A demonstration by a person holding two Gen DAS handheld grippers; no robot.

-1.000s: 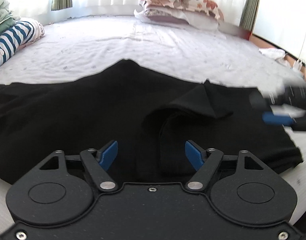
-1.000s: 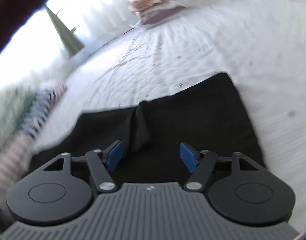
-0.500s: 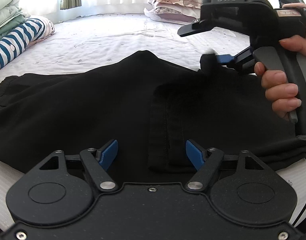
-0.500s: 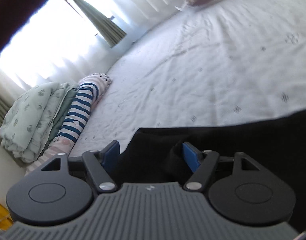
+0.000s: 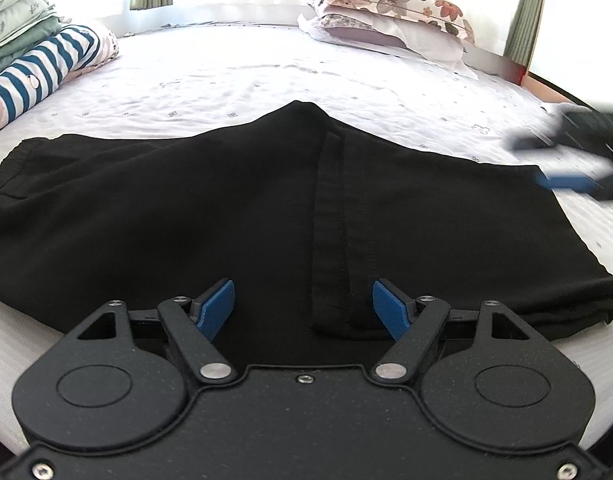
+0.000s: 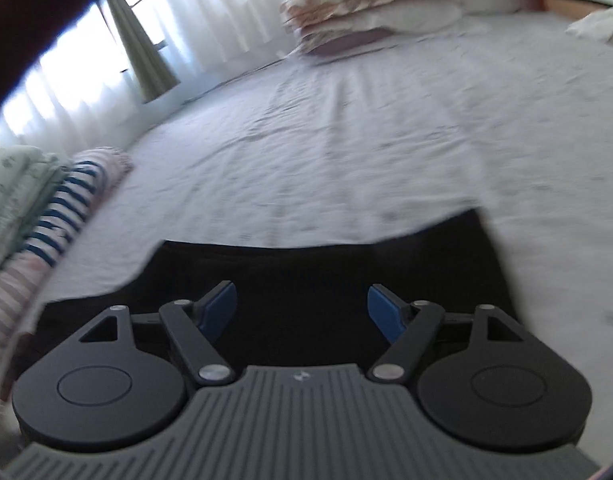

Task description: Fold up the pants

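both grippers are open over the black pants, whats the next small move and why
Probably lower the left gripper onto the stitched hem edge between its open jaws and close on it. The black pants lie flat on the bed sheet, already folded once, and the right gripper is open and holds nothing, so another fold needs a fresh grasp.

We see the right gripper (image 5: 574, 160) only as a blur at the frame's edge; the striped bedding (image 6: 54, 216) smears too.
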